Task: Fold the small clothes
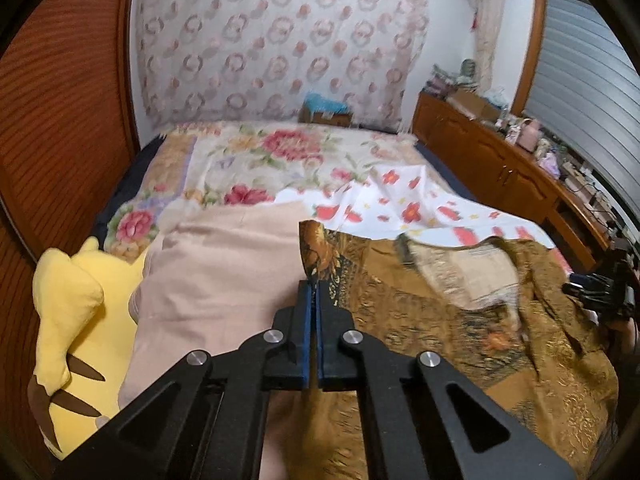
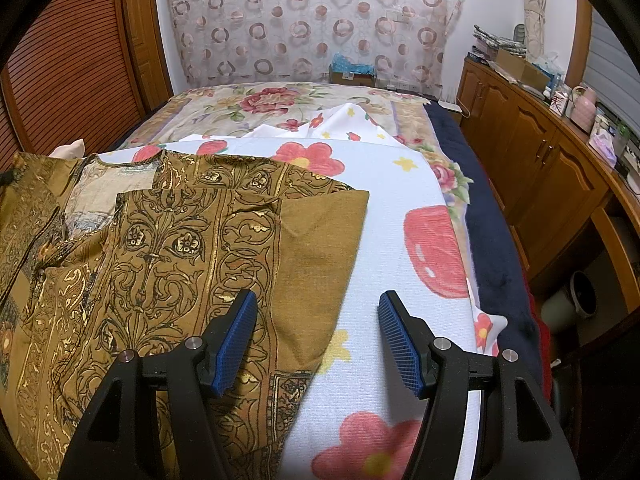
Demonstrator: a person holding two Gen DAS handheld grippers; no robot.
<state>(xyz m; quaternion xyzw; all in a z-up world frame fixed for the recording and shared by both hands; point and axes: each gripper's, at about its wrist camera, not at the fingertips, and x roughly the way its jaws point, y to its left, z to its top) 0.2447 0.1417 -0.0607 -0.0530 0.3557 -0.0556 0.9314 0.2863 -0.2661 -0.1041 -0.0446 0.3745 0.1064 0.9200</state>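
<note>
Jaws: left gripper (image 1: 313,292) pinched on edge of brown patterned shirt (image 2: 168,248), right gripper (image 2: 318,332) spread wide over its sleeve; thin, limp, light fabric, best taken at hems or corners.

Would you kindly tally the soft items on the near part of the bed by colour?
Brown-gold patterned: 1, the shirt, pinched by the left hand-held gripper
White with red flowers: 1, the cloth under it
Beige: 1, the pillow
Yellow: 1, the plush toy
Total: 4
</note>
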